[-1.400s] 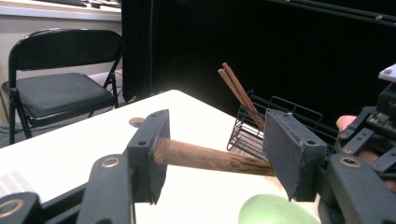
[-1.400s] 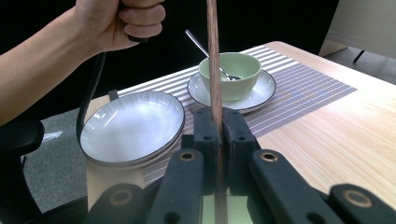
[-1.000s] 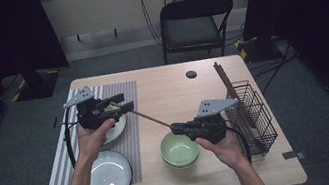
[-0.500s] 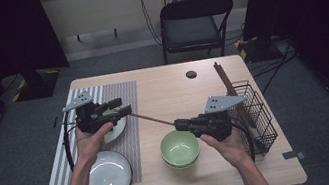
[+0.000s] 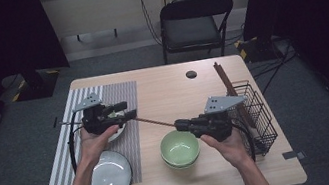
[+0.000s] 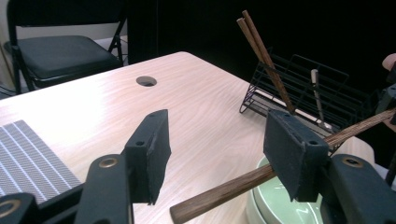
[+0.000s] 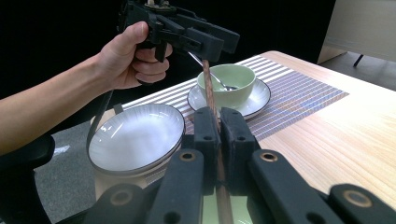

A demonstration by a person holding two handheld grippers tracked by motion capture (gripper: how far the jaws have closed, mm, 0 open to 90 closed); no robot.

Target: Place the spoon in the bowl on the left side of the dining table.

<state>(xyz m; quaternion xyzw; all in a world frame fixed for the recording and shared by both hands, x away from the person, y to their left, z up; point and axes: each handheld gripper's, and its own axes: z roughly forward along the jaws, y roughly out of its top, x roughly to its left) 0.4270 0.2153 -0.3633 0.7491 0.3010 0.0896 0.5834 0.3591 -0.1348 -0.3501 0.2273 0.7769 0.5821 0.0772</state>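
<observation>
A dark wooden chopstick (image 5: 154, 121) hangs level above the table between both grippers. My right gripper (image 5: 180, 124) is shut on one end of it, and in the right gripper view the stick (image 7: 209, 88) runs out from between the closed jaws of that gripper (image 7: 218, 113). My left gripper (image 5: 127, 110) is open around the other end. In the left gripper view the chopstick (image 6: 224, 191) lies by the right pad of the left gripper (image 6: 218, 116), with a wide gap to the left pad. A green bowl (image 5: 179, 148) sits below the right gripper.
A small green bowl with a spoon stands on a saucer (image 7: 226, 84) on the striped placemat (image 5: 122, 92). A grey plate (image 5: 108, 178) lies near the front left. A wire basket (image 5: 257, 112) with more chopsticks (image 5: 225, 81) stands at the right. A chair (image 5: 191, 22) is behind the table.
The left gripper has shifted slightly toward the near side at the chopstick's end. The right gripper and the chopstick have kept still.
</observation>
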